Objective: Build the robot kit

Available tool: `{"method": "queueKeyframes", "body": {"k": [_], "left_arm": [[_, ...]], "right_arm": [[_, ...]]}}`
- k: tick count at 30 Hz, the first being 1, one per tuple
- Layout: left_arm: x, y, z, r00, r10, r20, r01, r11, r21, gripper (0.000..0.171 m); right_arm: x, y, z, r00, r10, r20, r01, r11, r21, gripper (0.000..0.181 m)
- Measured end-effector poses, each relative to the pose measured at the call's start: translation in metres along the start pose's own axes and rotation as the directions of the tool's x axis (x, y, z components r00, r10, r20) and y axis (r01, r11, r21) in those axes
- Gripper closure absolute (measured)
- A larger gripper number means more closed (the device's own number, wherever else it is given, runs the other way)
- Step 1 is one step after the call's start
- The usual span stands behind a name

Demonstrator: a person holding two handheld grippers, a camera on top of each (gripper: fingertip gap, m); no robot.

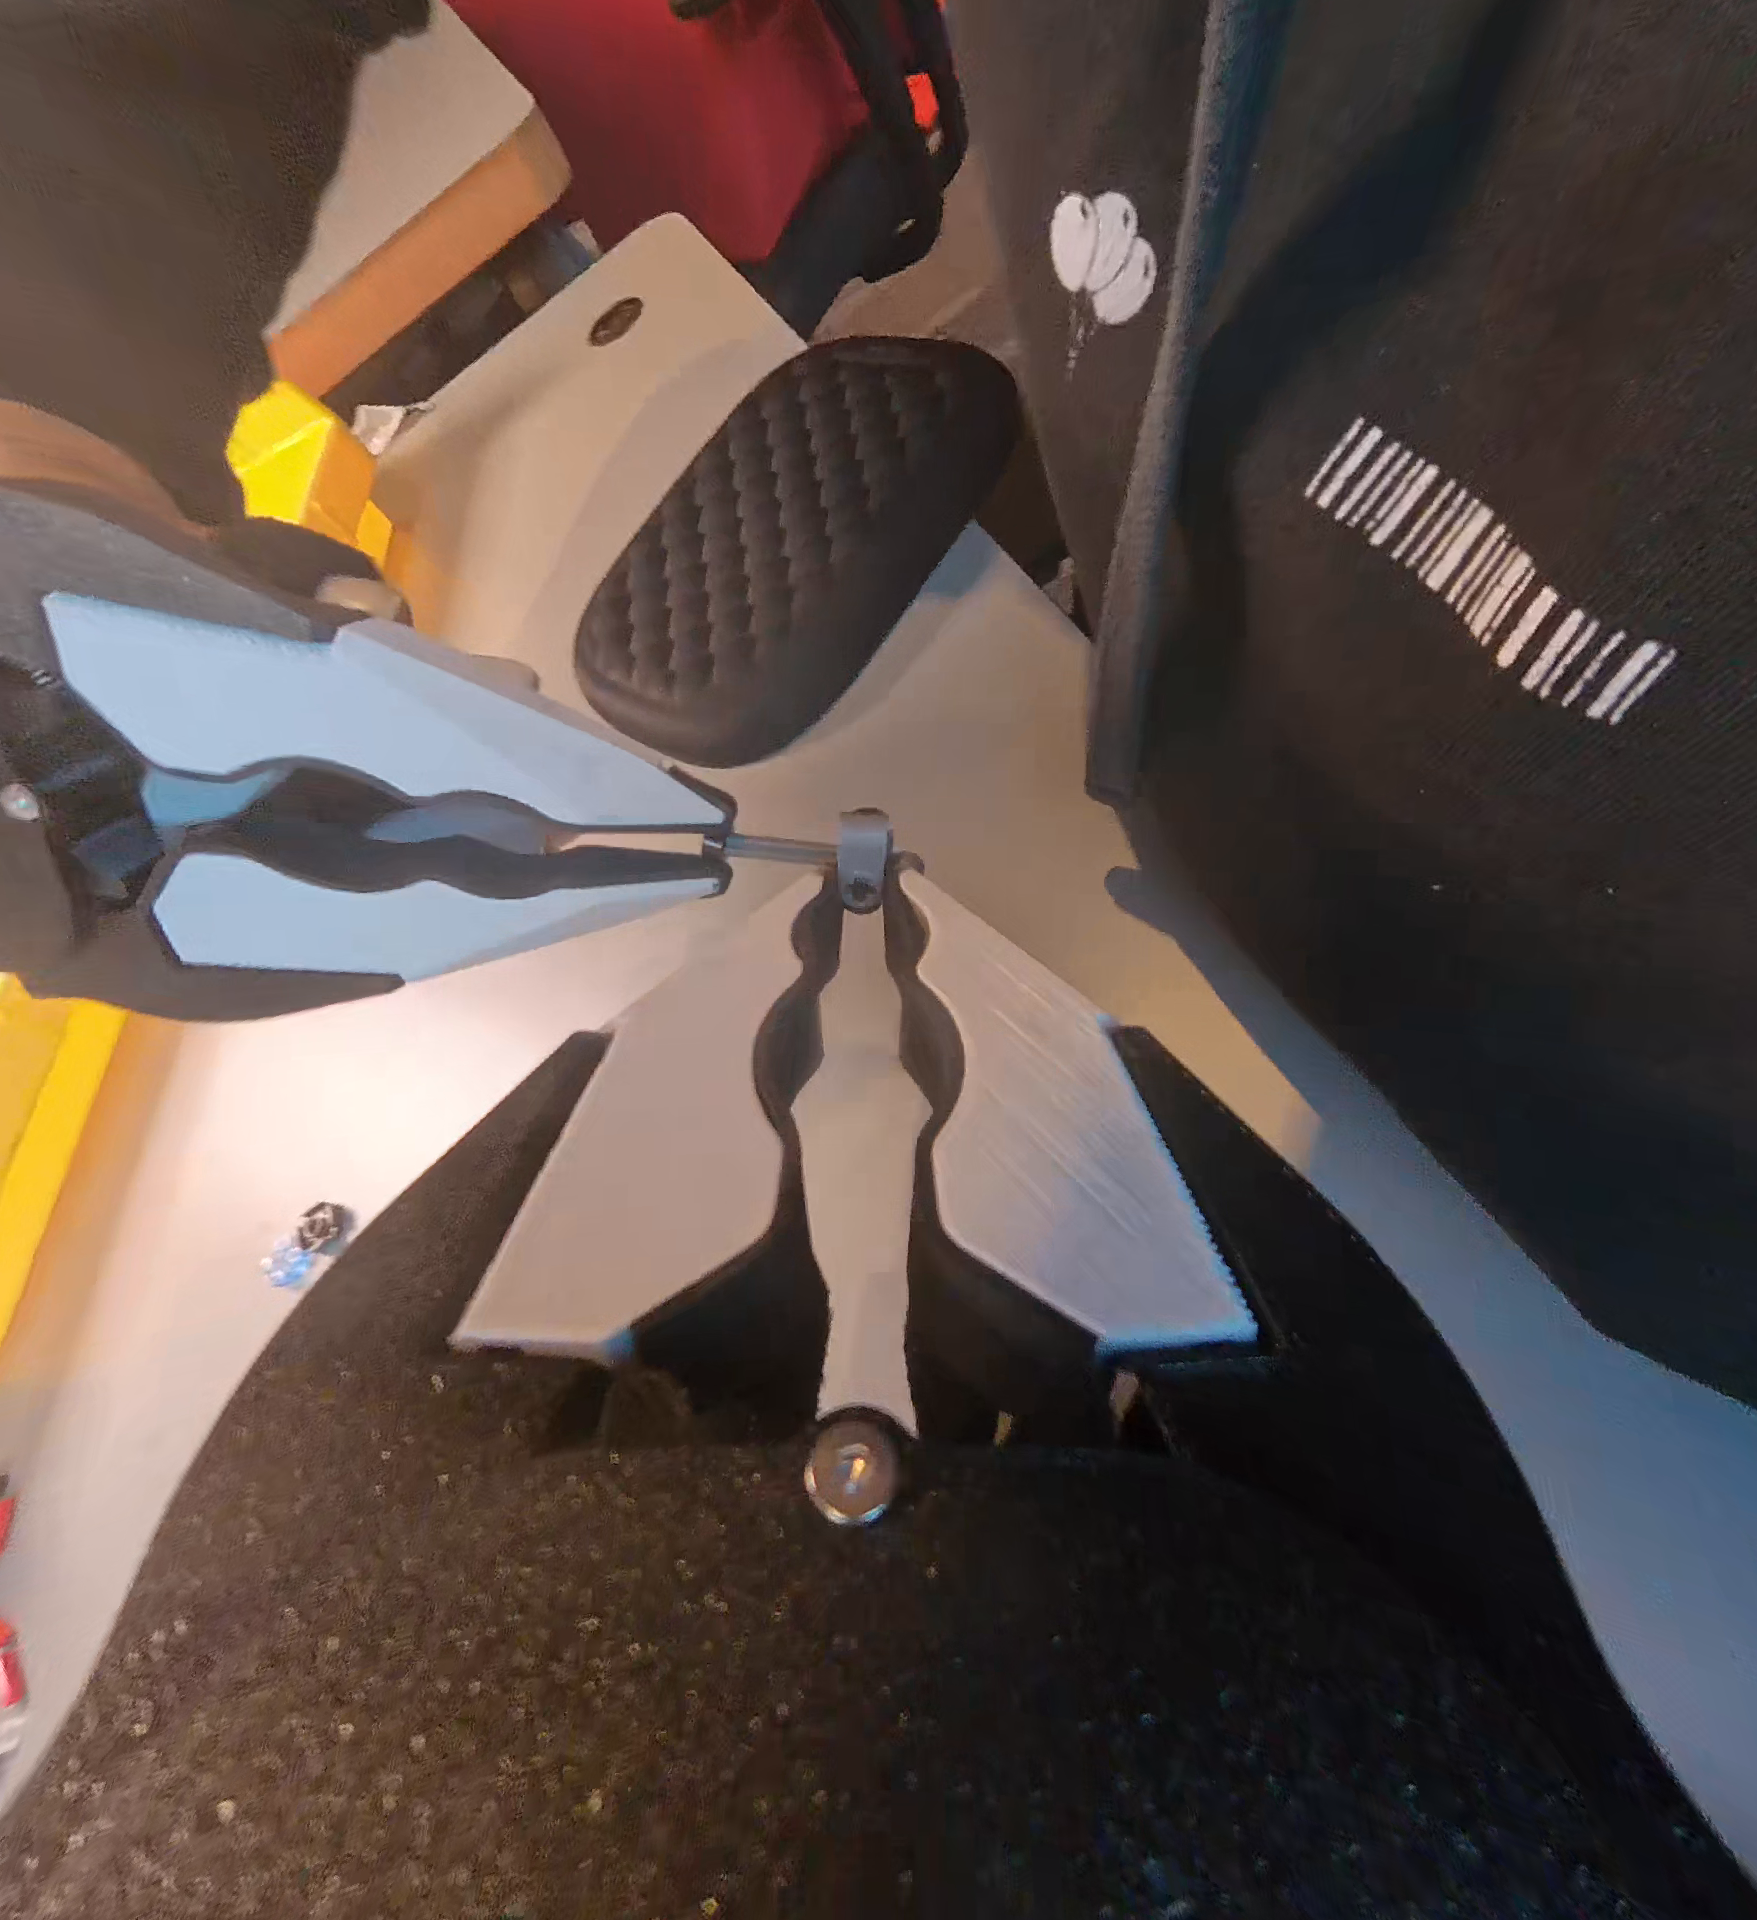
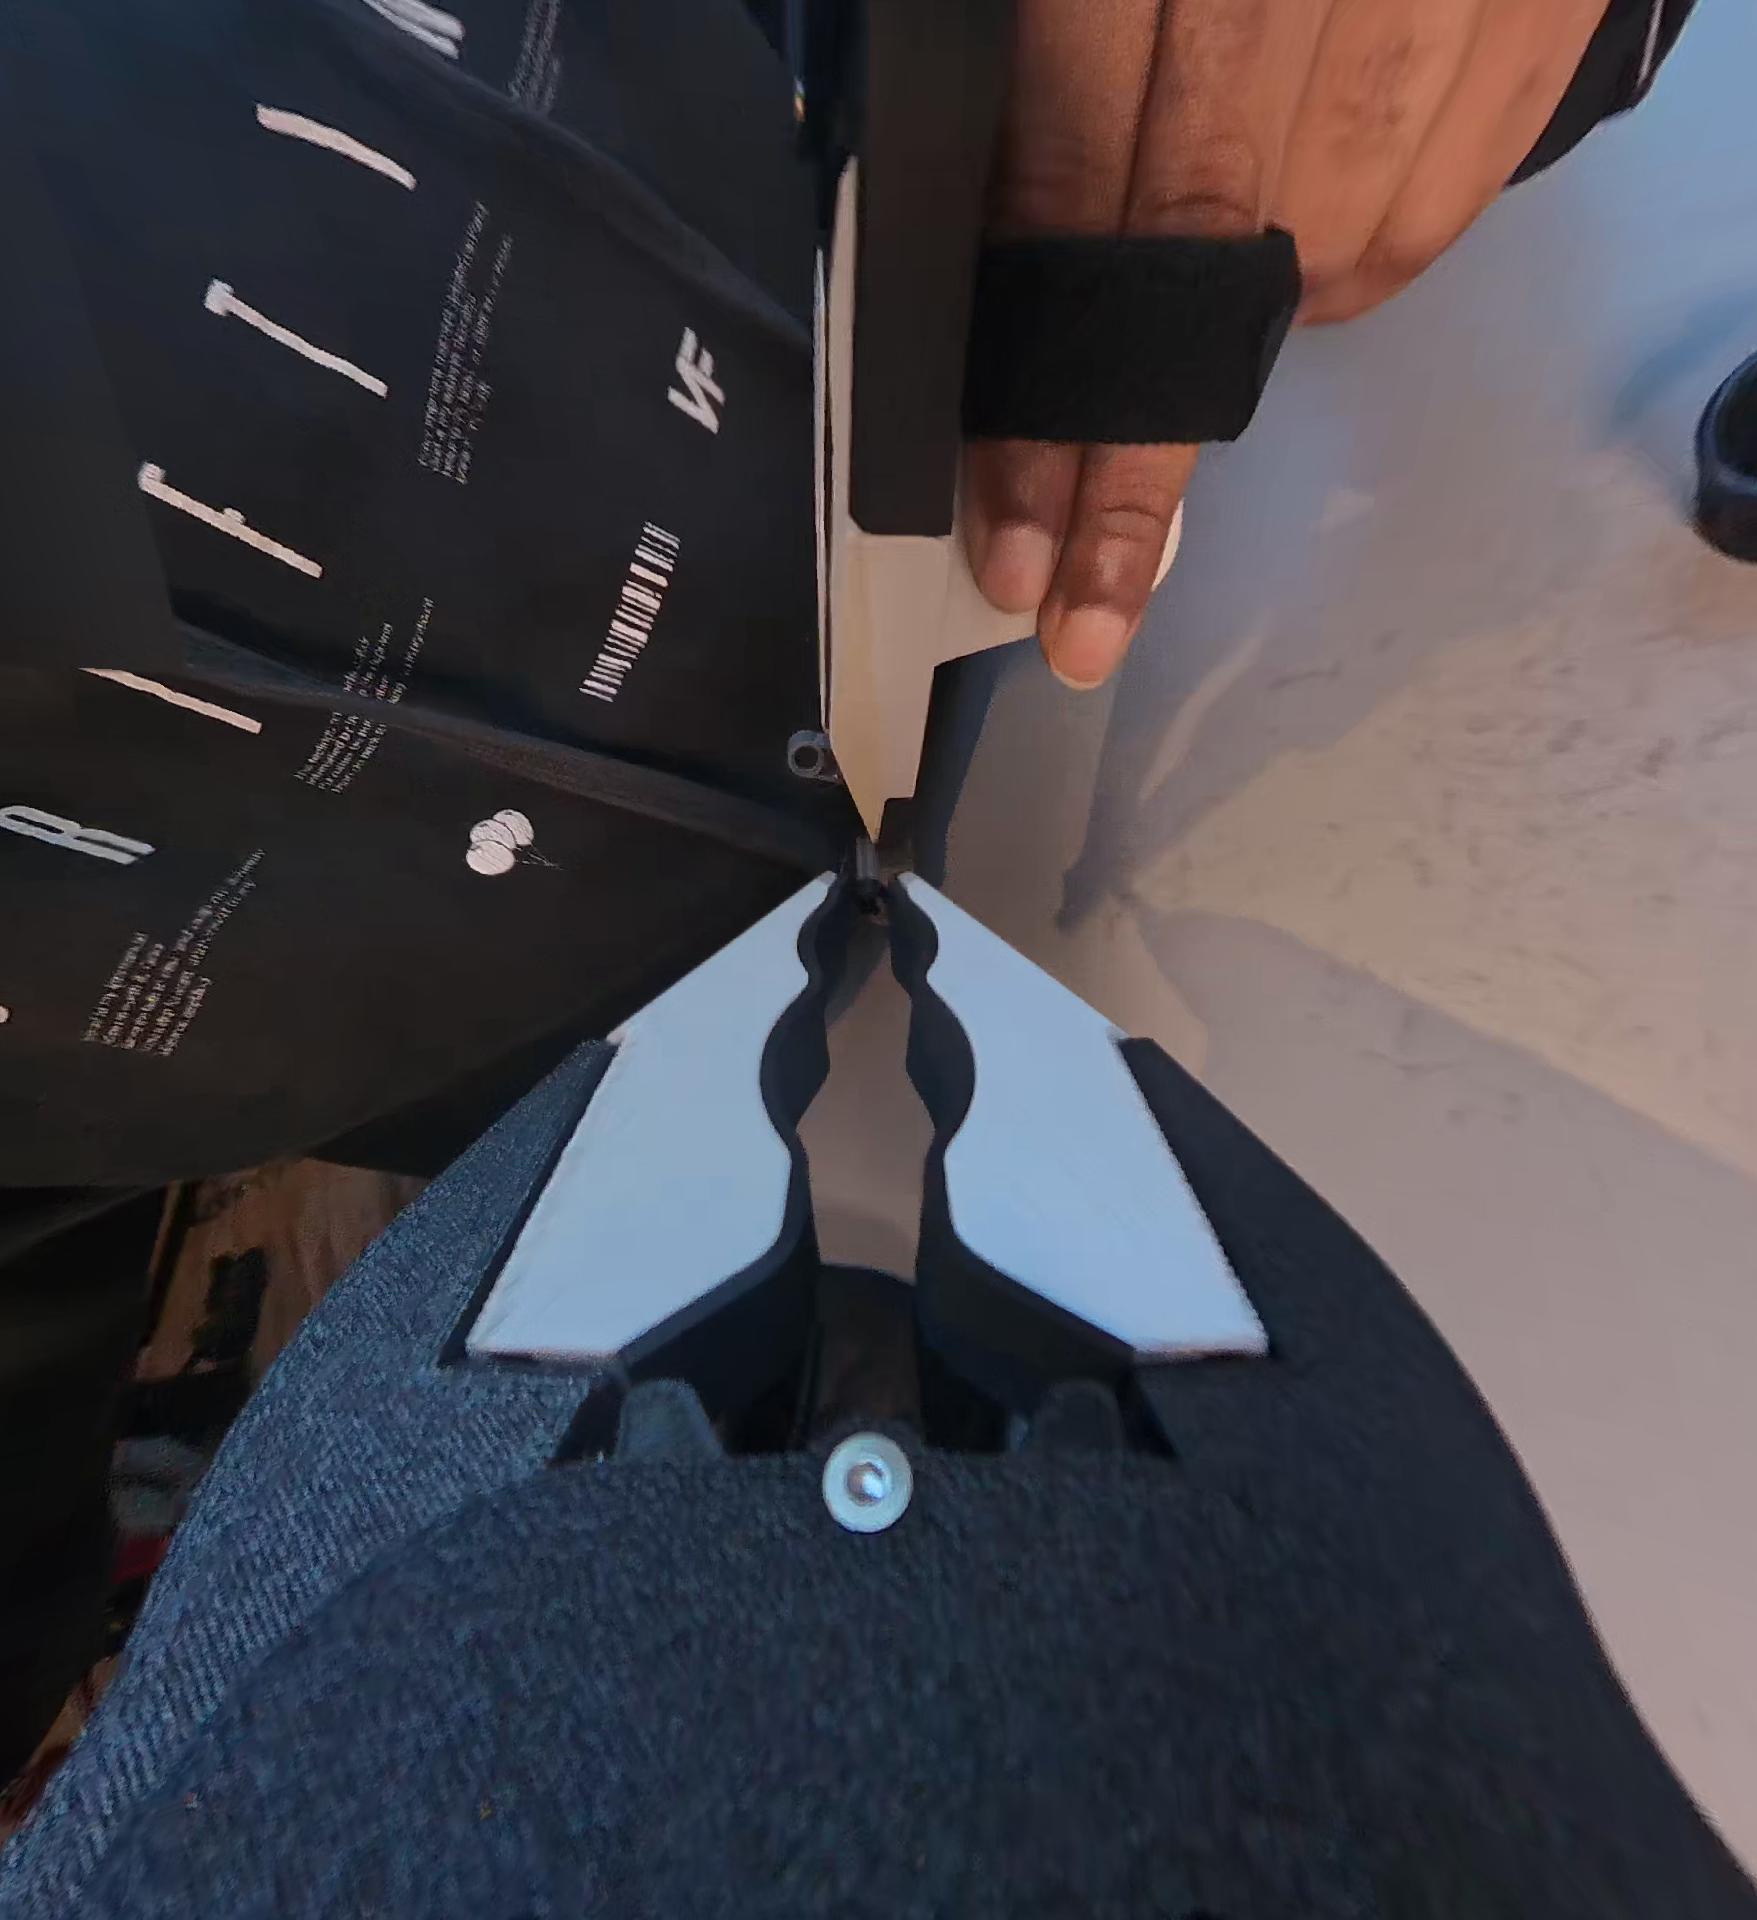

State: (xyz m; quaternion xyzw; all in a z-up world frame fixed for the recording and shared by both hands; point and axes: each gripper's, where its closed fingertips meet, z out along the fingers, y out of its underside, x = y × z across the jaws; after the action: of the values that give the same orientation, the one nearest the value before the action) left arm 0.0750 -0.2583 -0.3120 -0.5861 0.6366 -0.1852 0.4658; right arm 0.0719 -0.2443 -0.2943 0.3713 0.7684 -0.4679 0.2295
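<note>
Left gripper [image 1: 861, 878] pinches a small grey clamp piece [image 1: 861, 847]; right gripper [image 1: 718, 847] grips the thin metal pin [image 1: 775, 845] entering it sideways. Both held above the white table [image 1: 967, 665], near its edge by the person's black shirt [image 1: 1476, 520].

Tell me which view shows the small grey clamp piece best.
Left wrist view. The grey clamp piece sits clear at the left claw tips, on a metal pin held by the right claw. The right wrist view shows it small, edge-on.
</note>
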Motion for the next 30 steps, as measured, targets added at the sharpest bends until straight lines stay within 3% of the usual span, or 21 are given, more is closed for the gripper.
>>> {"method": "queueKeyframes", "body": {"k": [3,10,17,22,30], "left_arm": [[-0.009,-0.003,-0.004,0.998,0.011,0.062,-0.012,1.0,0.014,0.165],[-0.03,0.002,-0.013,0.967,0.092,0.239,-0.088,0.996,-0.024,0.165],[-0.056,0.008,-0.028,0.824,0.313,0.472,-0.264,0.95,-0.168,0.165],[-0.061,0.006,-0.031,0.78,0.374,0.502,-0.311,0.927,-0.209,0.165],[-0.059,0.01,-0.027,0.78,0.403,0.479,-0.32,0.914,-0.248,0.165]], "right_arm": [[-0.006,-0.012,-0.01,0.998,-0.048,-0.036,0.052,0.993,0.109,0.171],[-0.004,-0.024,-0.036,0.957,-0.124,-0.262,0.194,0.946,0.258,0.165],[0.007,-0.041,-0.053,0.86,-0.061,-0.506,0.342,0.806,0.483,0.169],[0.005,-0.05,-0.057,0.827,-0.02,-0.561,0.407,0.711,0.574,0.173],[0.01,-0.046,-0.054,0.823,-0.014,-0.568,0.371,0.771,0.518,0.175]]}}
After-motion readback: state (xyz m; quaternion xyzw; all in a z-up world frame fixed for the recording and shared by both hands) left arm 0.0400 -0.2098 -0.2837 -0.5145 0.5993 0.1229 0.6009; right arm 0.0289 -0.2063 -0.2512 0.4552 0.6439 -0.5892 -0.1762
